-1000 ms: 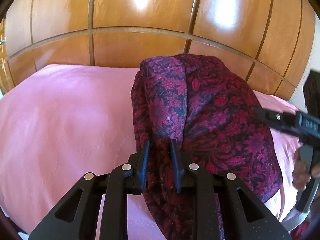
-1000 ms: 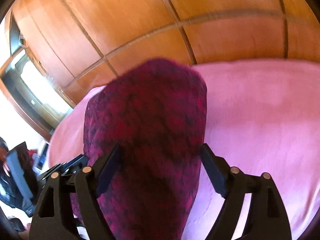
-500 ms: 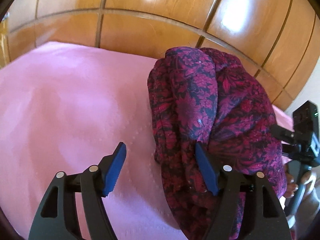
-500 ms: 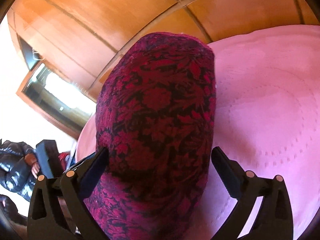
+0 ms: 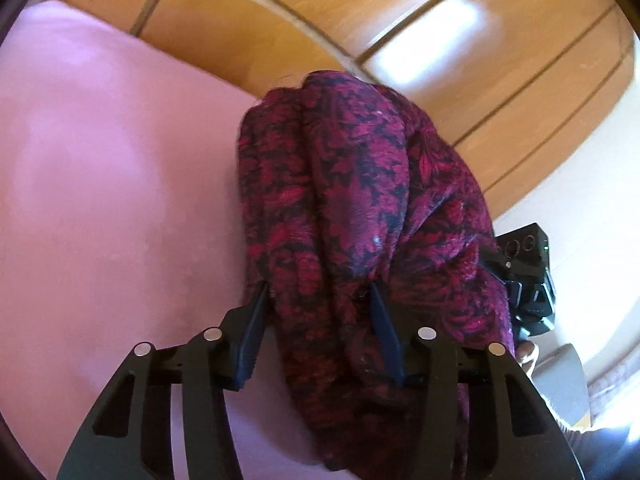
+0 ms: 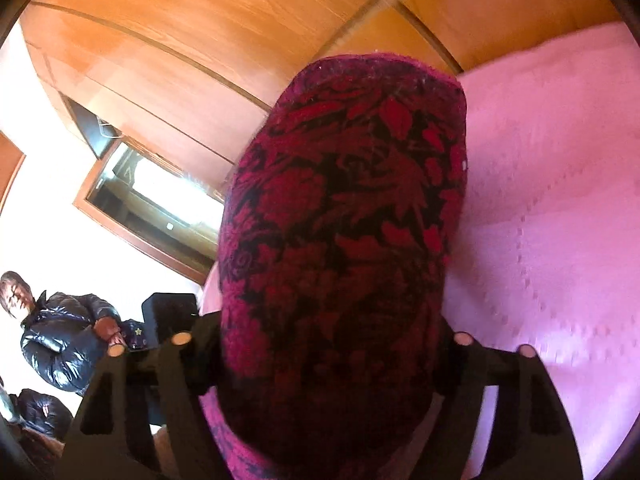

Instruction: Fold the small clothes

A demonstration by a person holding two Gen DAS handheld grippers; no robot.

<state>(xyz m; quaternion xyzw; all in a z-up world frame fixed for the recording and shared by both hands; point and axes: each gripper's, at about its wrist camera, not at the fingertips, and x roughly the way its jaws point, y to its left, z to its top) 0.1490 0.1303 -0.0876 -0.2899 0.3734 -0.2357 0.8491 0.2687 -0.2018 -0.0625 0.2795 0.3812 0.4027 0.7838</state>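
A dark red floral garment [image 5: 352,208] lies bunched and folded lengthwise on the pink bedspread [image 5: 100,200]. My left gripper [image 5: 318,304] has its blue-padded jaws closing on a thick fold at the garment's near end. In the right wrist view the same garment [image 6: 348,240] fills the middle and drapes over my right gripper [image 6: 332,360]; its fingertips are hidden under the cloth. The right gripper's body also shows in the left wrist view [image 5: 524,276], at the garment's right side.
A glossy wooden wardrobe [image 5: 360,20] stands behind the bed. A person in a black jacket [image 6: 60,336] stands at the left in the right wrist view, beside a wooden-framed mirror [image 6: 152,196].
My left gripper opened half a second ago, moved right over the garment's fold and has closed on it. The right gripper has pushed further under the cloth, hiding its fingertips.
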